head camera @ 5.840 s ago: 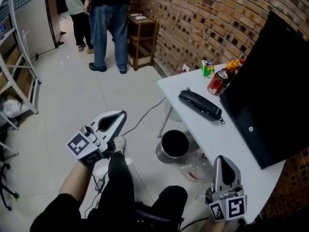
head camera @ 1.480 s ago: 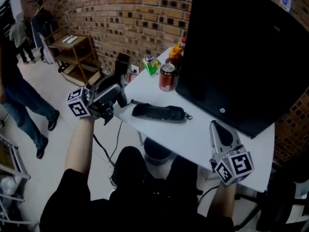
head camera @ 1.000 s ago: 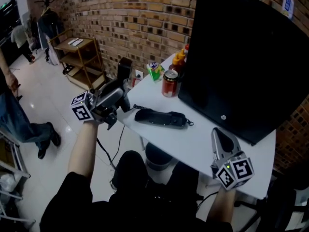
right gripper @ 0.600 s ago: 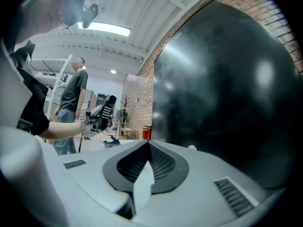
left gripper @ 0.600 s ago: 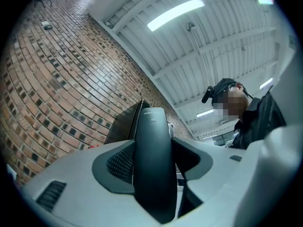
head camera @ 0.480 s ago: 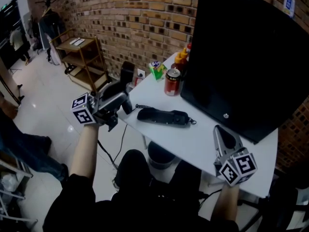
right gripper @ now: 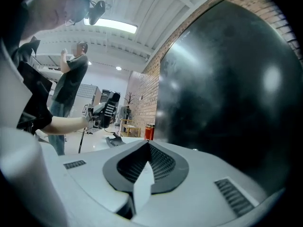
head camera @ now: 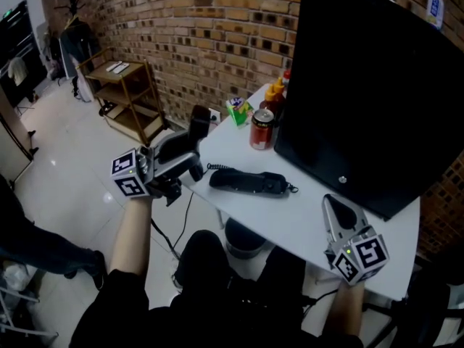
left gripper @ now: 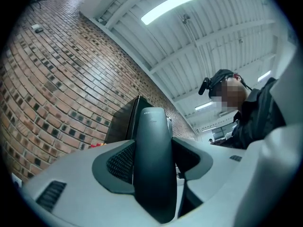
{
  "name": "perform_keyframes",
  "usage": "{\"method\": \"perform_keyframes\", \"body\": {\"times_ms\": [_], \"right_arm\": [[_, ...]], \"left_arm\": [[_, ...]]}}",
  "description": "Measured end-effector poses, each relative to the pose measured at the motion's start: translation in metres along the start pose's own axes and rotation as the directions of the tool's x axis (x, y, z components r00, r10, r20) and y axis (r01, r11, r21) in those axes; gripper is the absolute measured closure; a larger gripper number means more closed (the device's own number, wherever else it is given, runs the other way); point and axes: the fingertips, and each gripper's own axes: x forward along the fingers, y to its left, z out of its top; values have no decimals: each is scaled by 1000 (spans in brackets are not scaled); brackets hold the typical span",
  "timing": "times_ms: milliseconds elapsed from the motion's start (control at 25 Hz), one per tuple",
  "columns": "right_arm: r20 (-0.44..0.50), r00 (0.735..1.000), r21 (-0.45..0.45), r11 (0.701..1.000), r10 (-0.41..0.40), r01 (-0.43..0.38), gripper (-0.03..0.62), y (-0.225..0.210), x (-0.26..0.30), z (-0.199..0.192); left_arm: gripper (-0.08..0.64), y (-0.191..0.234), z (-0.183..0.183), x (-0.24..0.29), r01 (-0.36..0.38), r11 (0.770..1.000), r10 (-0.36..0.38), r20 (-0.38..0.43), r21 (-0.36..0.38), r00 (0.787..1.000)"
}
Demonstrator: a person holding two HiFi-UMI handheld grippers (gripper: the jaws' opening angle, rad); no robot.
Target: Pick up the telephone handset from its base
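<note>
My left gripper [head camera: 187, 154] is shut on the black telephone handset [head camera: 198, 120] and holds it upright just off the white table's [head camera: 304, 223] left corner. In the left gripper view the handset [left gripper: 151, 160] fills the gap between both pads of that gripper [left gripper: 154, 164]. The black base [head camera: 250, 183] lies flat on the table, to the right of the handset. My right gripper [head camera: 335, 207] rests near the table's front edge, jaws shut with nothing between them [right gripper: 144, 167]. The right gripper view shows the raised handset [right gripper: 108, 109] far off.
A big black monitor [head camera: 370, 85] stands at the table's back. A red can [head camera: 262, 128], a green box [head camera: 236, 110] and sauce bottles [head camera: 275, 93] sit by the brick wall. A wooden shelf cart [head camera: 123, 85] stands on the floor at left, a bin [head camera: 243, 238] under the table.
Earlier the handset lay on its base with my left gripper low and empty; now it is held off the base. Over the last second it has barely shifted. A walking person left view.
</note>
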Motion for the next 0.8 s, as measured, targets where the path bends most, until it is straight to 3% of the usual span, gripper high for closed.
{"method": "perform_keyframes", "body": {"times_ms": [160,440,640,800], "right_arm": [[-4,1000,10,1000,7,-7,583,-1,2,-4],[-8,1000,6,1000,30,-30,583,3,9,-3],[1,1000,11,1000,22,-22,583,-1,7,-3],[1,1000,-1,1000,24,-24,583,-3,7,-1]], "left_arm": [[302,0,4,-3,4,1000,-3,26,-12,1000],[302,-6,6,0,-2,999,2,15,34,1000],[302,-5,2,0,-2,1000,1,16,15,1000],[302,-4,11,3,-4,1000,3,55,24,998]]}}
